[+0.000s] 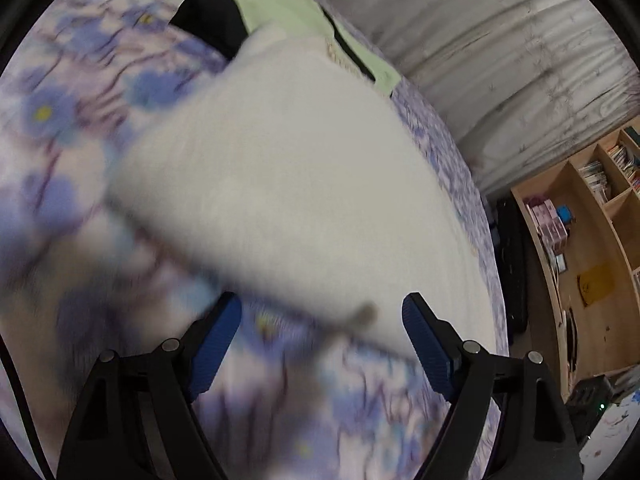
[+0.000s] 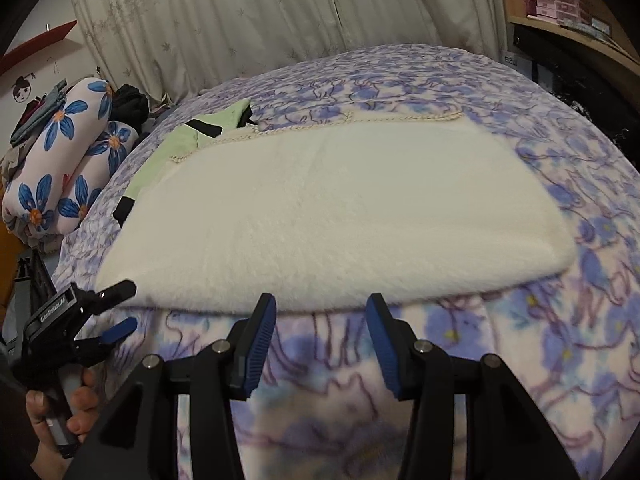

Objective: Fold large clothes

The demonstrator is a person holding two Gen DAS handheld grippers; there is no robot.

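The white fleece garment [image 2: 332,204] lies flat on the bed [image 2: 560,320], already doubled into a broad rectangle with a rounded fold along the edge nearest the jaws. Its far edge shows a cream braided trim [image 2: 400,117], and the layers look squared up there. From this I judge at least 1 fold is done and the piece is about halfway: it is still wide, so 1 or 2 more folds across its length seem to be left before it is compact.

The right gripper [image 2: 322,312] hangs just short of the near folded edge, its jaws partly apart and empty, with only the flowered bedspread between them; the edge sits directly beyond the tips. The left gripper [image 1: 322,320] also holds nothing. Its jaws stand wide, and in the blurred left wrist view the near corner of the white garment lies just ahead of them, not pinched. In the right wrist view the same left gripper appears off to the left of the right jaws, at the garment's left near corner, held by a hand [image 2: 60,412].

A green and black garment [image 2: 184,140] lies beyond the white one, partly tucked under its far left corner, apparently still waiting. Rolled flowered bedding [image 2: 68,152] rests further left, off the folding area.
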